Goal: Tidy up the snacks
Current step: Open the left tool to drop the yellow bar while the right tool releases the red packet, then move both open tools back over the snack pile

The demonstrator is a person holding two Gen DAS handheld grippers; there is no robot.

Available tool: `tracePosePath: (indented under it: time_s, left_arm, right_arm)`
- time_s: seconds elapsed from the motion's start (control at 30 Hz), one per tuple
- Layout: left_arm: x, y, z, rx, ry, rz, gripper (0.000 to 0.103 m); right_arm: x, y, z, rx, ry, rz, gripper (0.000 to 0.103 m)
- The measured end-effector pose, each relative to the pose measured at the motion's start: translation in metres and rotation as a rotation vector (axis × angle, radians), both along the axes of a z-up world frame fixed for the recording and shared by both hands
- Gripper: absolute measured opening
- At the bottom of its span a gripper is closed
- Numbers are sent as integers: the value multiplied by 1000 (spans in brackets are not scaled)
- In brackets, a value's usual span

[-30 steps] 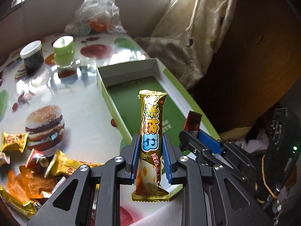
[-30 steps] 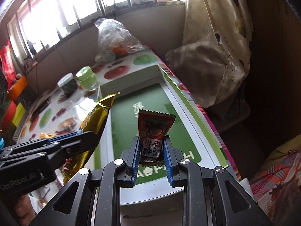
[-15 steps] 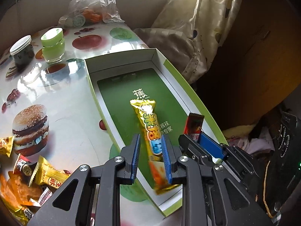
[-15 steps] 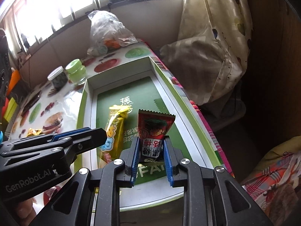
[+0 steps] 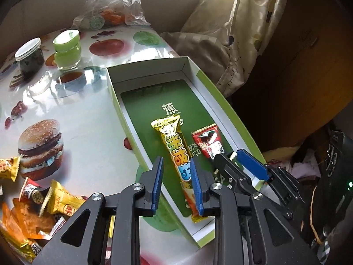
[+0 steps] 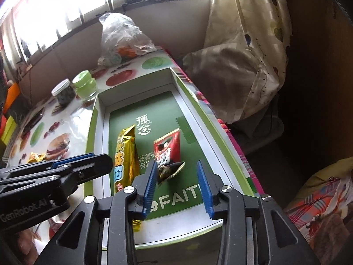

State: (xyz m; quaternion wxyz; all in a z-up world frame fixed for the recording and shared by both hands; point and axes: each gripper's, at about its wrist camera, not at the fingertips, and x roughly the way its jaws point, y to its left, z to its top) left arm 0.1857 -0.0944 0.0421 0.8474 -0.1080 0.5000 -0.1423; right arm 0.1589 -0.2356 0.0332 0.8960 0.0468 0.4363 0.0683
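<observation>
Left gripper (image 5: pixel 176 181): it hung over the near end of the box, jaws apart with nothing clamped, blue pads standing either side of the gold bar's lower half with daylight on both sides.

Gold snack bar (image 5: pixel 176 154): it lay flat on the green floor of the box, lengthwise, its top end pointing toward the far wall and its bottom end slipping under the left gripper's right finger (image 5: pixel 196 185).

Right gripper (image 6: pixel 177 185): it was spread wide and gripping nothing, poised over the near right part of the box.

Red snack packet (image 6: pixel 168 152): it lay on the box floor just ahead of the right gripper's left pad, its crumpled dark lower corner touching or almost touching that pad; which one I could not tell.

Bar and packet: they sat side by side, close but apart, the bar toward the table side and the packet toward the box's outer wall.

Box (image 5: pixel 222 101): it was shallow, white-walled and green-rimmed, and sat at the table's edge beside the curtain (image 5: pixel 238 33).

Loose snacks (image 5: pixel 44 205): a heap of yellow and orange wrappers waited on the tablecloth, well left of the box.

Jars (image 5: pixel 66 50): a green-lidded one and a white-lidded one stood together beyond the box.
</observation>
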Motion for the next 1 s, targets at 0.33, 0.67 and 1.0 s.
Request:
tracePosePath:
  time_s: [0.33,0.67,1.0]
  left_arm:
    - [-24,21,16,34,-34,45,38]
    - [-56,59,27,90,-80,120,38]
    - [-97,135,18,100,-58,307,52]
  right_arm:
    - [-17,6,20,19,-41,3,44]
    - [-40,41,34,34,-68,114,45]
    - [-56,96,20,53,-30,304,45]
